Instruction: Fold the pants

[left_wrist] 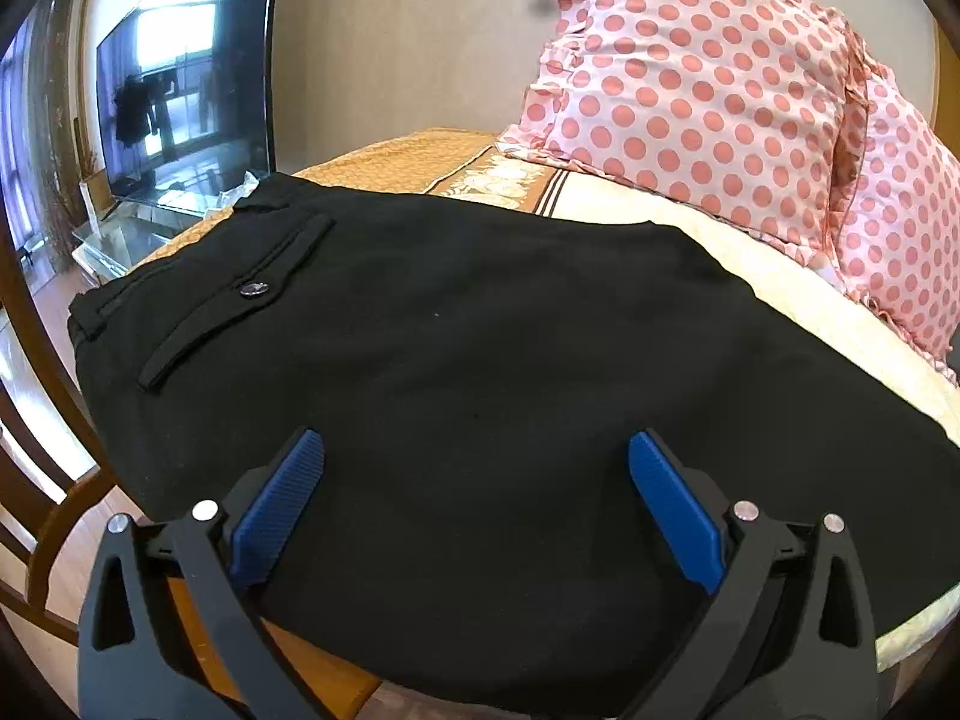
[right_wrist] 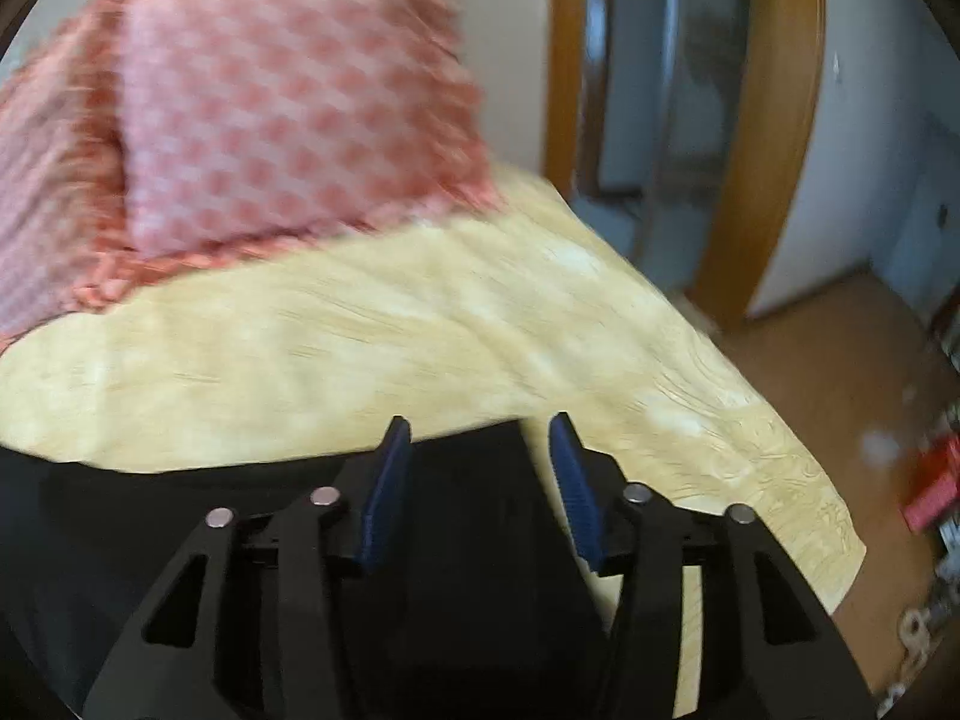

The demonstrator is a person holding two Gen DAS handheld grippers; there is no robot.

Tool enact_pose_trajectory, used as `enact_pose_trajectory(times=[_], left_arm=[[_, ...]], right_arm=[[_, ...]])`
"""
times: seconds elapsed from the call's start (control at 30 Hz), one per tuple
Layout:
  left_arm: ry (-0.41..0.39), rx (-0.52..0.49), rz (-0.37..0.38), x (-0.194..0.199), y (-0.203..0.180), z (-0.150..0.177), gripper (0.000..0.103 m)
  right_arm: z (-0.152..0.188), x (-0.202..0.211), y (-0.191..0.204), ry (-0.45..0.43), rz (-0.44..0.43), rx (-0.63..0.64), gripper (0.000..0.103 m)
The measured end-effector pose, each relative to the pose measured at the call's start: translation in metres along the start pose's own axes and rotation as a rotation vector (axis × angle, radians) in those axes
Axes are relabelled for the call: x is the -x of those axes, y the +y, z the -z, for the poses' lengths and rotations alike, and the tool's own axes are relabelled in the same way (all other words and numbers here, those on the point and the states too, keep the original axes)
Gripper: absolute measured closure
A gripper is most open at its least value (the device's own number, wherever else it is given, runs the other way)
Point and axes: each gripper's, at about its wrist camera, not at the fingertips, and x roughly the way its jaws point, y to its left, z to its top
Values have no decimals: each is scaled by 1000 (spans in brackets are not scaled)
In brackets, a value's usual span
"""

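Black pants (left_wrist: 480, 330) lie folded flat on a bed. The waistband and a buttoned back pocket (left_wrist: 240, 294) are at the left in the left wrist view. My left gripper (left_wrist: 477, 438) hovers over the near part of the pants, its blue pads wide apart with nothing between them. The right wrist view is blurred. There my right gripper (right_wrist: 480, 421) stands about half open over a far corner of the pants (right_wrist: 150, 480), where the black cloth meets the cream cover (right_wrist: 360, 348). Its pads do not press on the cloth.
Pink dotted pillows (left_wrist: 690, 90) lean against the wall behind the pants. An orange quilted cover (left_wrist: 384, 162) lies at the far left. A television (left_wrist: 180, 102) and a wooden chair (left_wrist: 36, 480) stand left of the bed. A wooden door frame (right_wrist: 762, 120) and floor clutter lie right.
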Motion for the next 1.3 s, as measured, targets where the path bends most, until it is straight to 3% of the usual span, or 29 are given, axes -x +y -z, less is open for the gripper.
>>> enact_pose_trajectory(times=[0.1, 0.13, 0.17, 0.3, 0.33, 0.63, 0.8, 0.9, 0.93, 0.97, 1.03, 1.1, 1.3], left_arm=[[1, 17, 7, 0, 3, -2, 2], [2, 14, 4, 0, 2, -2, 2], [3, 10, -1, 0, 1, -2, 2], [2, 1, -22, -2, -2, -1, 2], [2, 0, -28, -2, -2, -1, 2], [1, 4, -38, -2, -3, -2, 2], [-2, 6, -34, -2, -4, -3, 2], [-2, 4, -34, -2, -3, -2, 2], [-3, 3, -31, -1, -3, -2, 2], [-4, 2, -27, -1, -2, -2, 2], [-7, 5, -17, 0, -1, -1, 2], [-10, 9, -9, 1, 0, -1, 2], [-9, 13, -5, 1, 0, -1, 2]], right_arm=[[4, -18, -9, 66, -65, -42, 54], [8, -18, -9, 74, -69, -30, 59], [13, -21, -6, 80, -72, -5, 72], [21, -17, 11, 23, -36, 77, 85], [22, -13, 9, 9, -18, 73, 94], [4, 2, 10, -93, 5, 73, 98], [5, -23, 11, 12, 49, 92, 98], [2, -14, 7, 14, 110, 70, 96], [2, -10, 2, 18, 126, 43, 88], [3, -3, -8, 21, 136, -9, 62], [13, 17, -31, -1, 79, -141, 33], [35, 40, -48, -17, 2, -246, 34], [99, 72, -87, -15, -64, -504, 48]])
